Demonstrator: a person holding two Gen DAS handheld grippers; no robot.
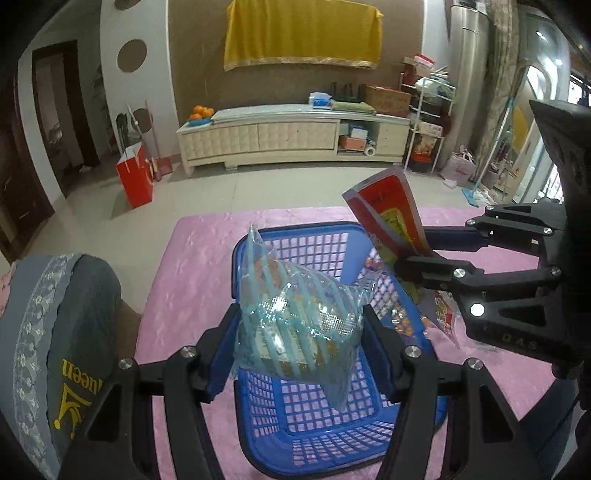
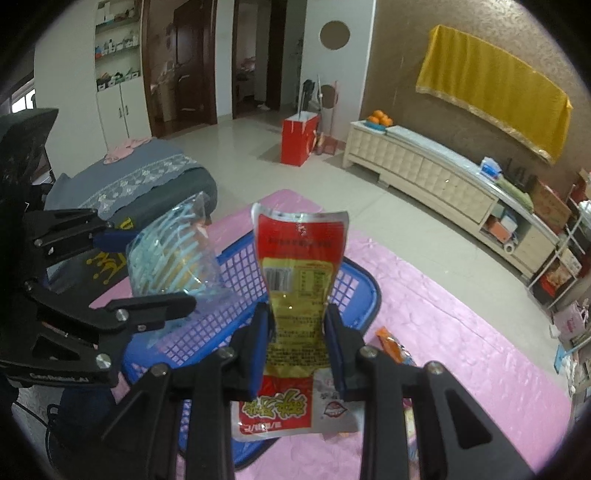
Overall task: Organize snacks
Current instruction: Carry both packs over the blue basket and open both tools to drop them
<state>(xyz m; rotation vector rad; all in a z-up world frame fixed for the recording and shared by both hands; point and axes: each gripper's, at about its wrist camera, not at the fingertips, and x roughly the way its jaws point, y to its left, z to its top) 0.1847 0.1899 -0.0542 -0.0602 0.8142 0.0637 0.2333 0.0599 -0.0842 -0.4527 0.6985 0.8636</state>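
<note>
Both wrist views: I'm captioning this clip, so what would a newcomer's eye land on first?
First, two snack packets held above the blue basket on the pink cloth: a clear blue-striped packet in the left gripper, and a red-and-yellow packet in the right gripper. Behind hangs a yellow cloth.

Both black two-finger grippers are tipped steeply downward, side by side and close together. The left gripper (image 1: 299, 350) has its blue-padded jaws set fairly wide, each pad pressed against a side of a puffy clear packet with pale blue stripes (image 1: 295, 314), gripped firmly and lifted. The right gripper (image 2: 299, 347) sits just beside it, jaws drawn in narrower, clamped on the flat middle of a red and yellow printed snack pouch (image 2: 297, 280) that stands upright between its fingers. Each gripper's linkage arms reach into the other's view from the side
</note>
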